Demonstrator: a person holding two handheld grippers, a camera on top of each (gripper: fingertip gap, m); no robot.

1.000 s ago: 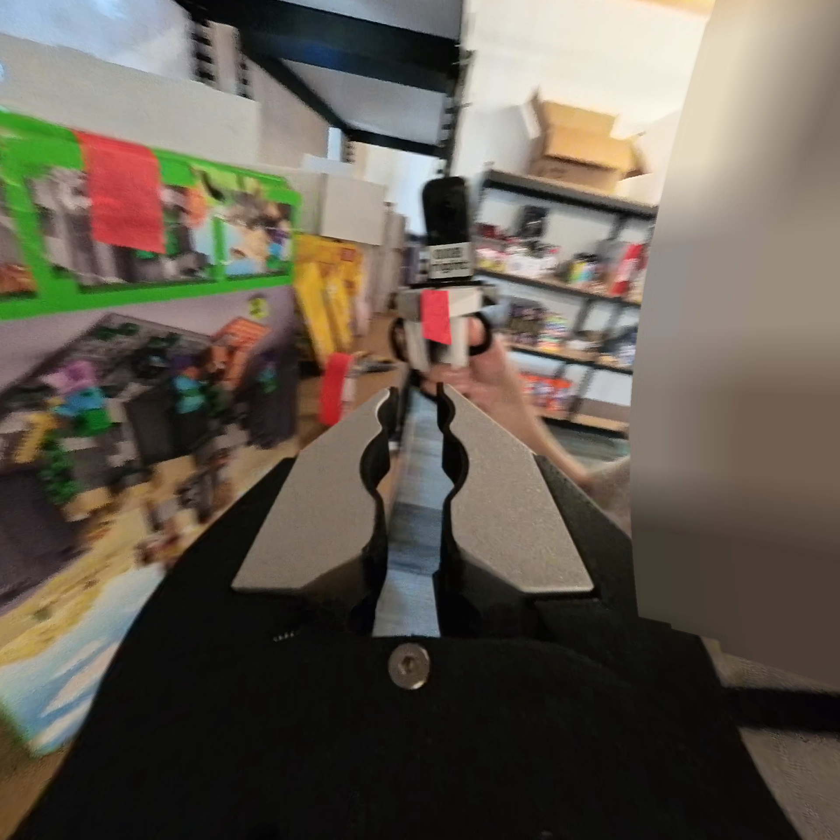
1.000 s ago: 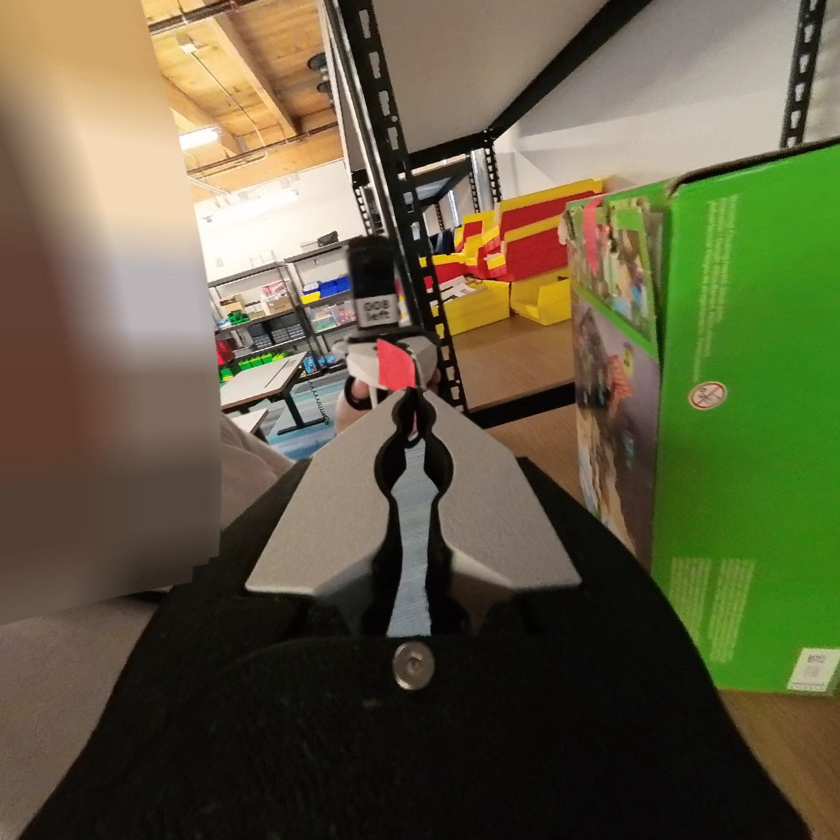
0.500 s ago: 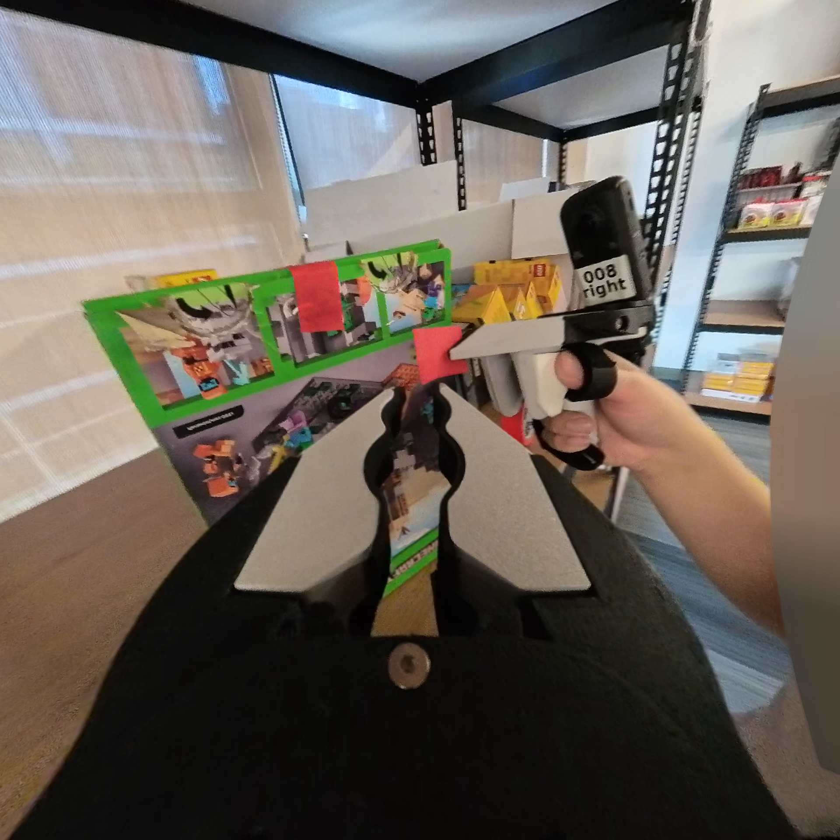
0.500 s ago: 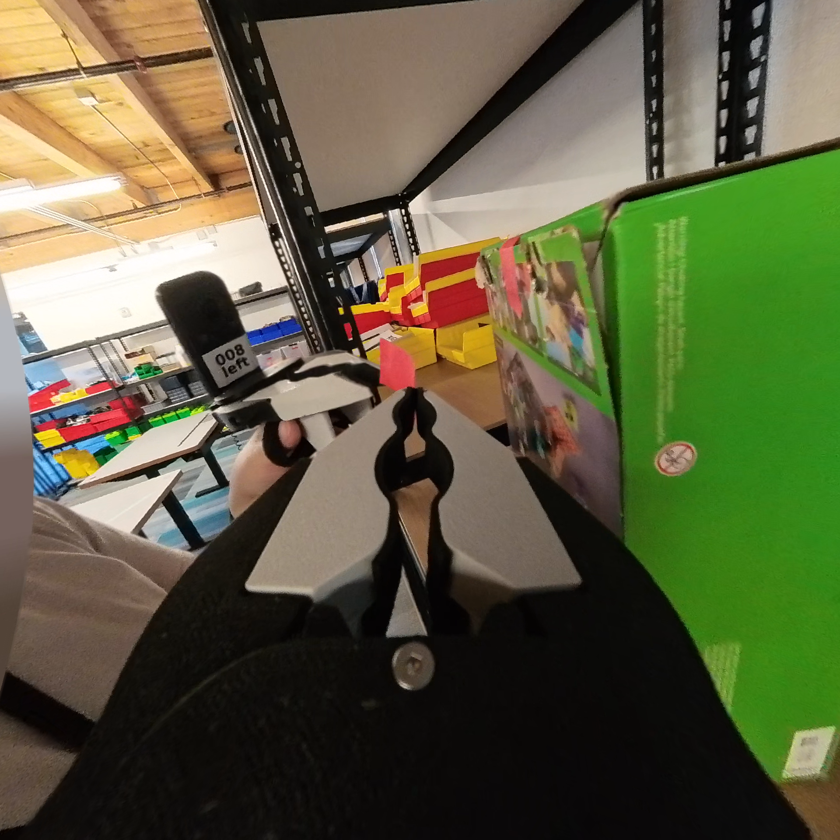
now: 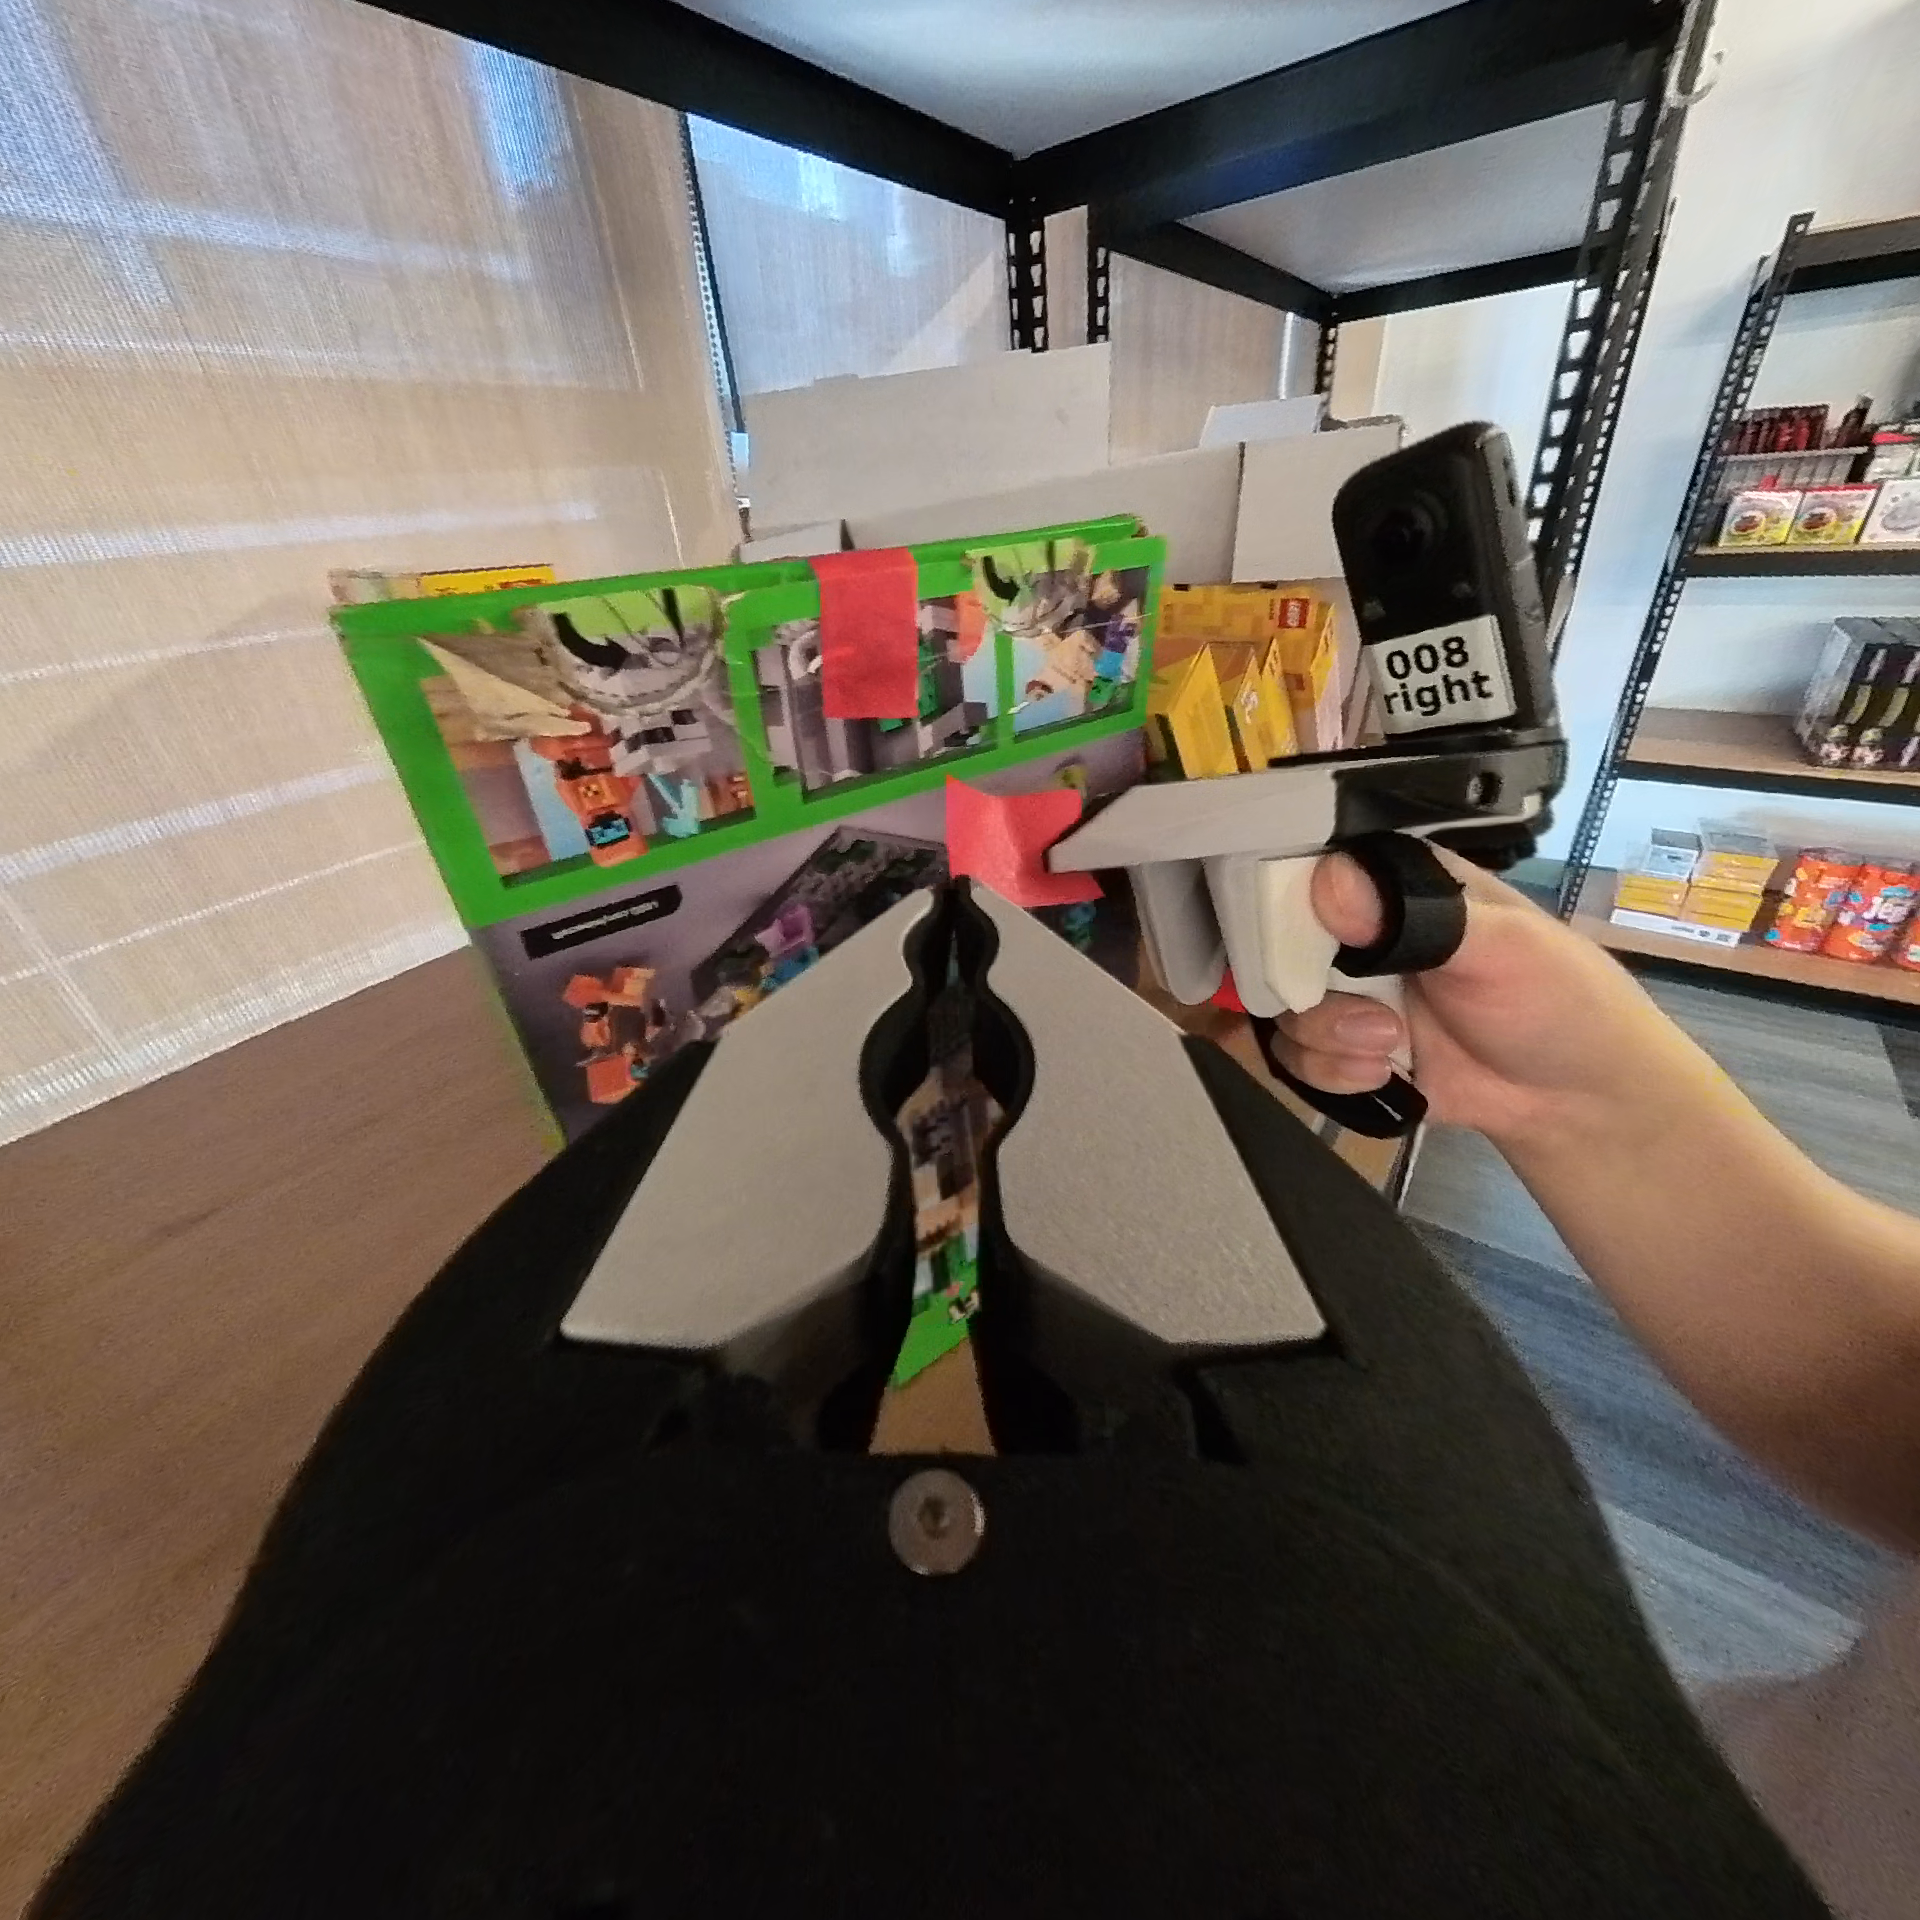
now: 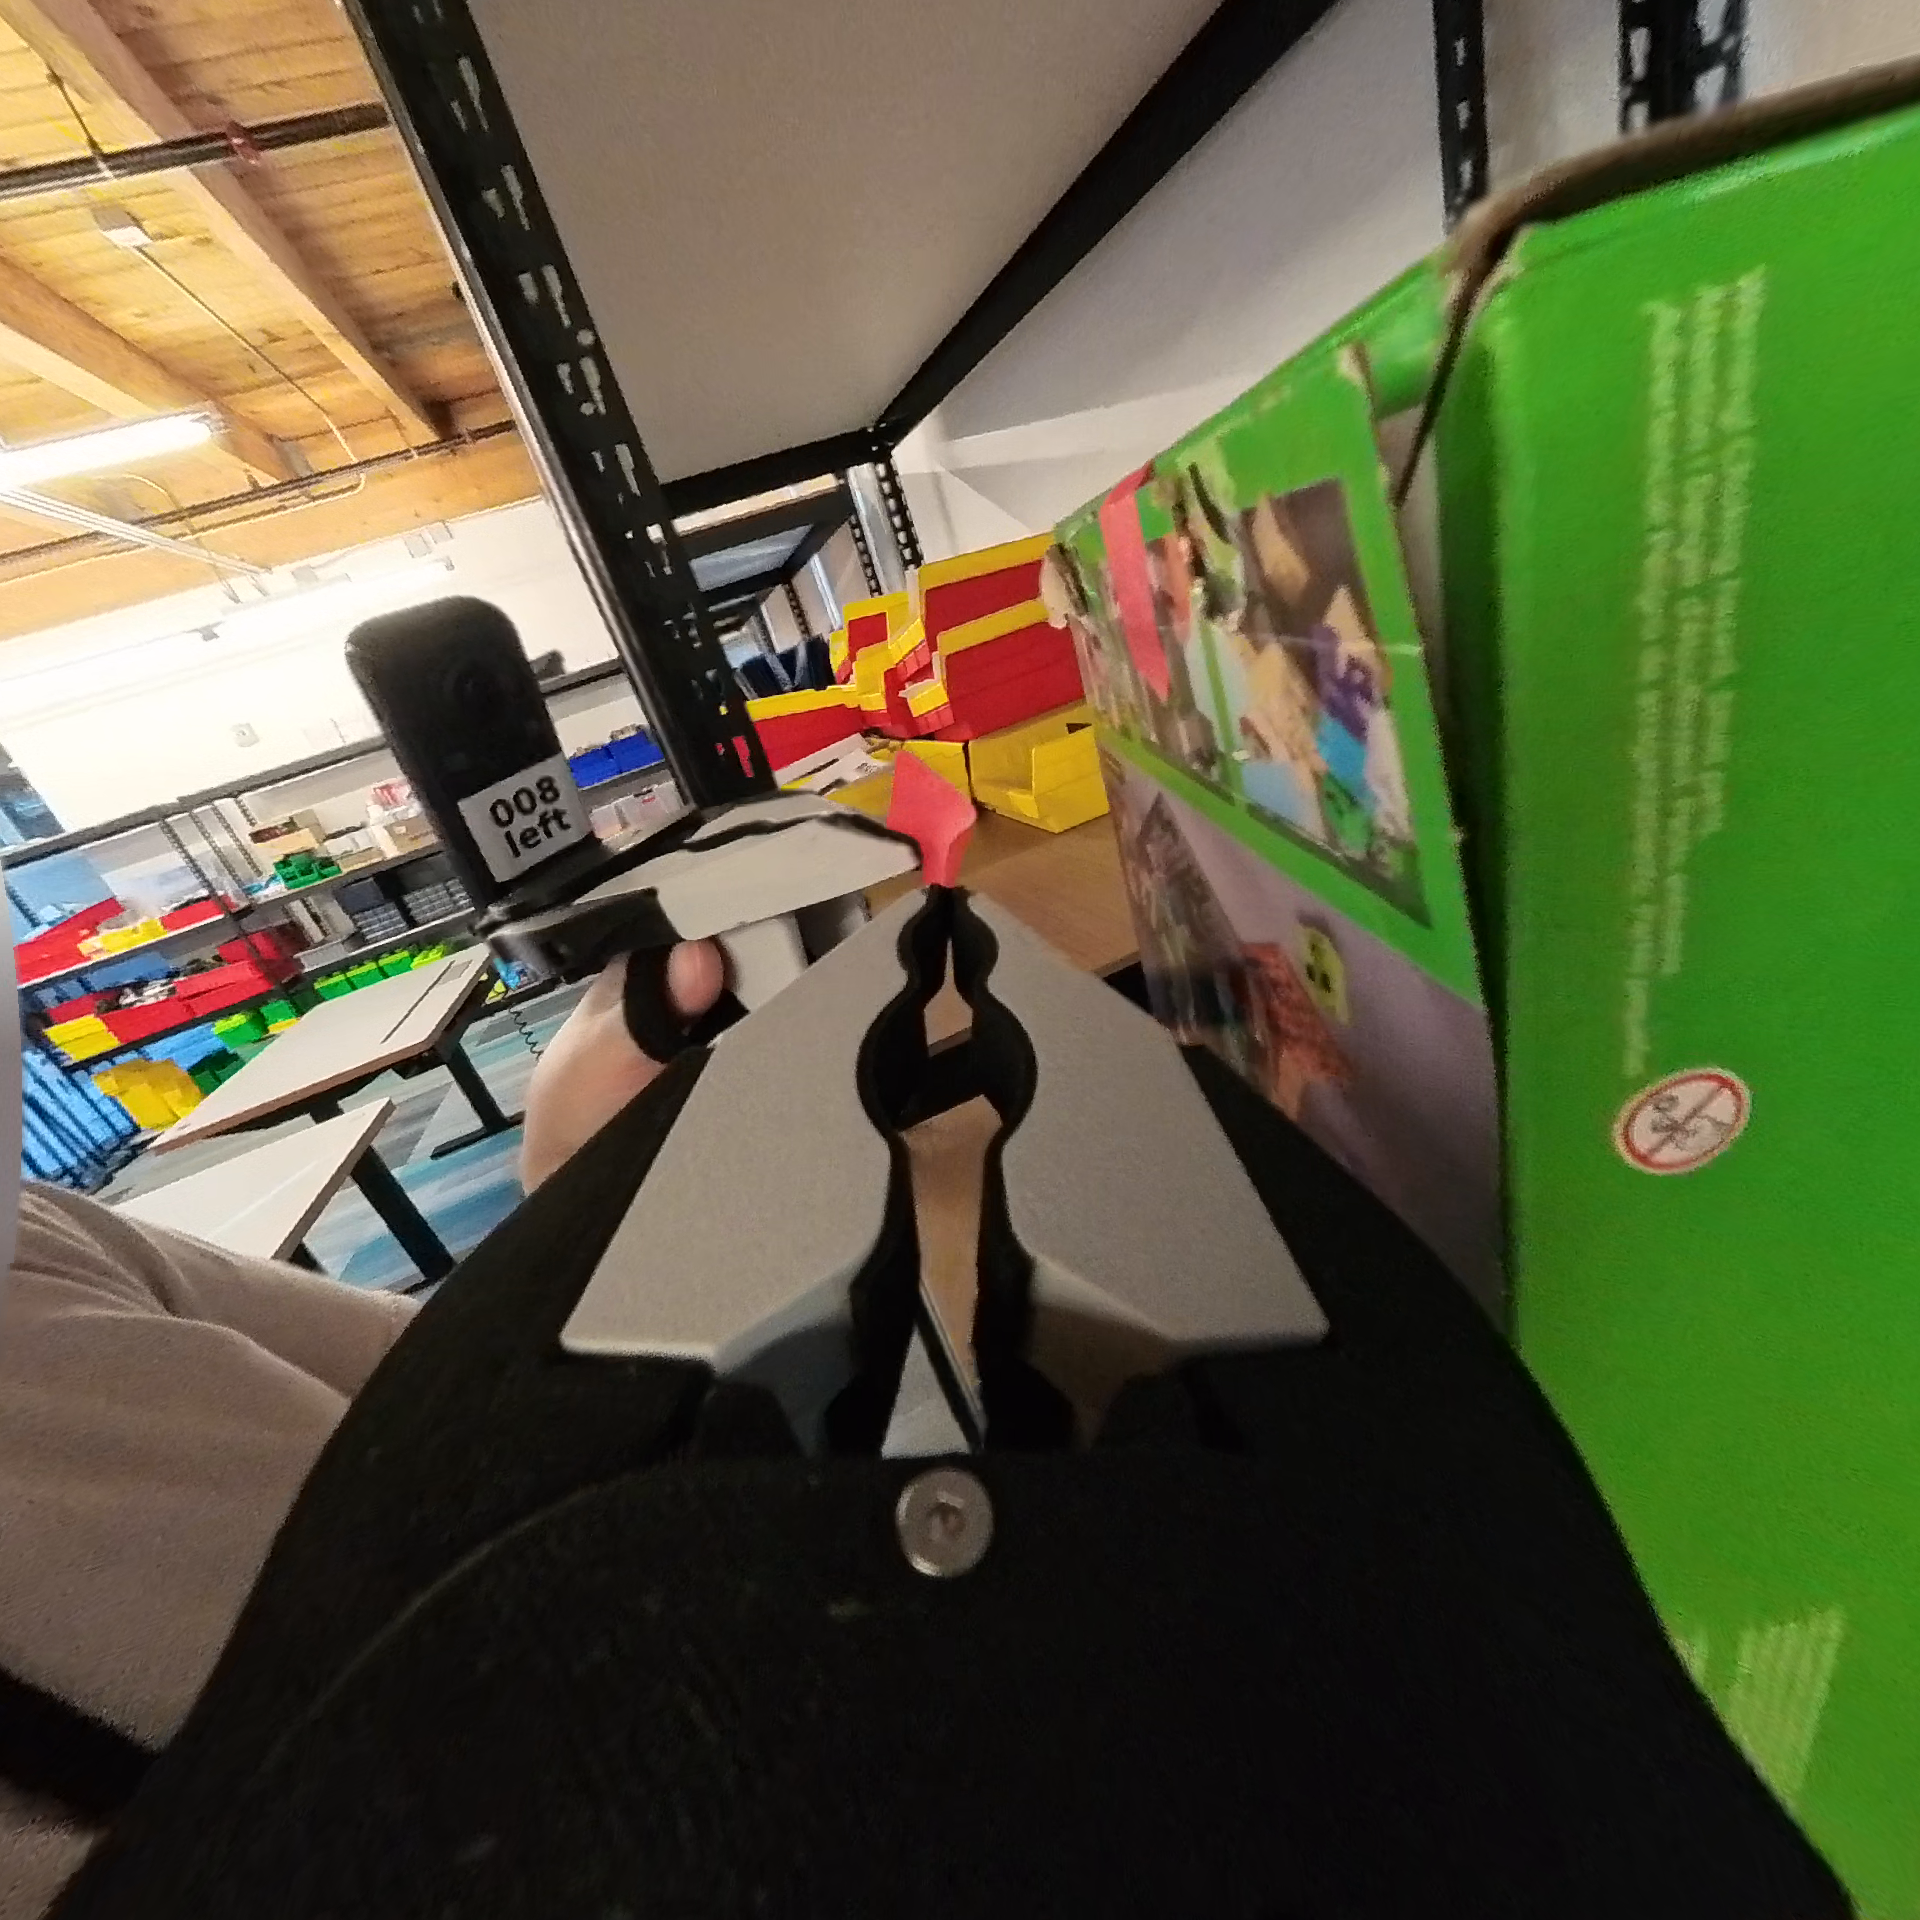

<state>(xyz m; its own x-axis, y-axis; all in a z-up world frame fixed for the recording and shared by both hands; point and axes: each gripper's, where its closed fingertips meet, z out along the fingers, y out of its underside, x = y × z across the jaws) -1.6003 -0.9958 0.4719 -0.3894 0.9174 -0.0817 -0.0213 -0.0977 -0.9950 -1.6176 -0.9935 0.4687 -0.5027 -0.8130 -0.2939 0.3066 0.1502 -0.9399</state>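
The left gripper is pointing at the green toy box, its fingertips pressed together with nothing between them. The right gripper is coming in from the side in the left wrist view, a hand wrapped around its handle, and its tips are carrying a red piece of tape right above the left gripper's tips. From the right wrist view, the right gripper is closed to a point too, and whether it is pinching that red tape or merely touching it, I cannot tell.

The green box is standing upright on the wooden shelf, closed, with a strip of red tape stuck over its top edge; its contents are hidden. Behind it, yellow boxes are standing packed together beside white cardboard panels. In the right wrist view, yellow and red bins are stacking up farther down the shelf, their insides out of sight.
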